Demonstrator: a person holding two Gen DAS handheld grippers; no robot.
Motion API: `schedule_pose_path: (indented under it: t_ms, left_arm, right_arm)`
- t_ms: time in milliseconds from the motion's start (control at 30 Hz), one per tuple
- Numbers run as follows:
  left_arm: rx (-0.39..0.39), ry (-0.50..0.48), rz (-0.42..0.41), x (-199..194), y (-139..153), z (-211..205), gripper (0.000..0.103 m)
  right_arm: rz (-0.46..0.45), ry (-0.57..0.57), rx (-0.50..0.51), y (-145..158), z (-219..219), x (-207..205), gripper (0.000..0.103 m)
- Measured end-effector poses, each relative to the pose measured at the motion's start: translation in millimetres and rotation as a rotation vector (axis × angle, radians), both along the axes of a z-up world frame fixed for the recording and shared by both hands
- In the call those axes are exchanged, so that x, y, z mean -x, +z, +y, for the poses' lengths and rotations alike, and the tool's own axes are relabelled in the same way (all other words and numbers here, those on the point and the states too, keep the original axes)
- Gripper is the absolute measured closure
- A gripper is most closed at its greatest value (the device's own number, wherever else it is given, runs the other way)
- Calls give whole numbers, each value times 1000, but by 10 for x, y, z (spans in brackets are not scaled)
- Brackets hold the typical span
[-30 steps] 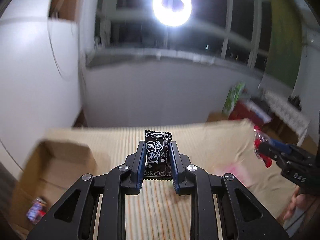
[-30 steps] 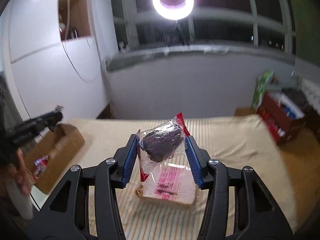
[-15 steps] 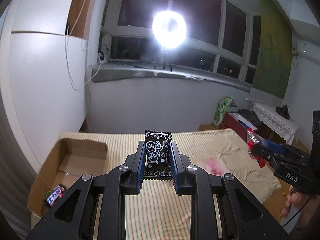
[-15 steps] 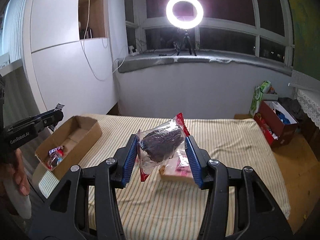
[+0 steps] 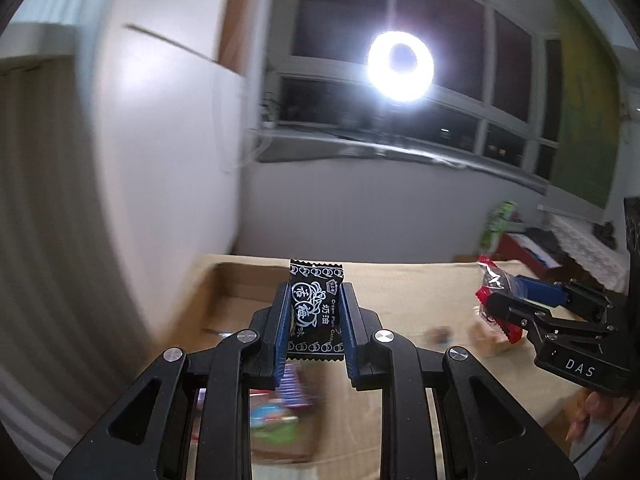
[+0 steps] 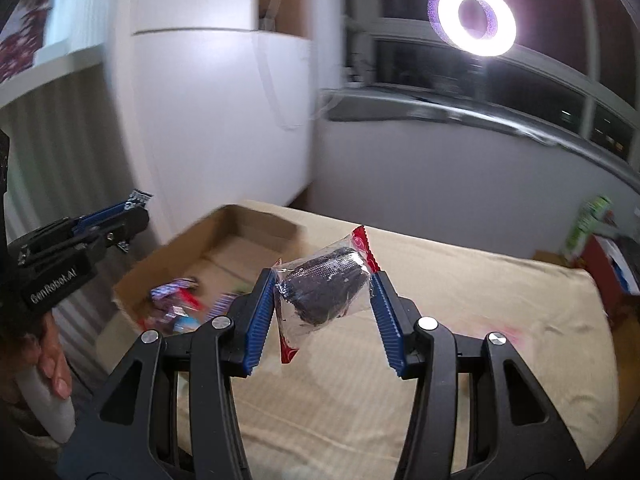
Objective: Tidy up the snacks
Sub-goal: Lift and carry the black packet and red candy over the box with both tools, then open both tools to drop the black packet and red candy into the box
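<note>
Bare striped cloth beside open cardboard box

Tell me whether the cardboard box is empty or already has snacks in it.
Not empty: the open cardboard box already holds several blurred, colourful wrappers near its front end.

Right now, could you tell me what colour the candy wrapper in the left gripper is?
Black with white print, clearest in the left wrist view: candy wrapper.
</note>
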State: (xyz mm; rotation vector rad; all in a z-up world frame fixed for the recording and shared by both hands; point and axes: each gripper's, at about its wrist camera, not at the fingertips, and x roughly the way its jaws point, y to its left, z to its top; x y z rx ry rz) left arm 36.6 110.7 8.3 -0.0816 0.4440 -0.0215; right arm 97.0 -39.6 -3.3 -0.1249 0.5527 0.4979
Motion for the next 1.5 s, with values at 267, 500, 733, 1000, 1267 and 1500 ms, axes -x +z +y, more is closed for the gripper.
schedule_pose_path:
  t_ms: [267, 500, 733, 1000, 1267, 1500]
  left_arm:
    - [-16, 131, -24, 267, 45, 516, 82]
    - [-15, 127, -48, 385, 82, 535, 82]
    - [7, 129, -24, 246, -29, 673, 82]
    - [52, 115, 74, -152, -408, 817, 82]
    - [83, 115, 164, -496, -769, 836, 82]
    - [81, 139, 201, -618, -864, 782, 37]
  right_arm:
    - [-23, 100, -1, 73, 456, 142, 53]
    - [-29, 121, 11, 103, 575, 176, 53]
    - [9, 166, 31, -65, 856, 18, 52]
    - [99, 201, 60, -503, 1164, -391, 52]
    - [164, 215, 67, -810, 1266, -775, 42]
    - [121, 169, 54, -736, 1112, -836, 35]
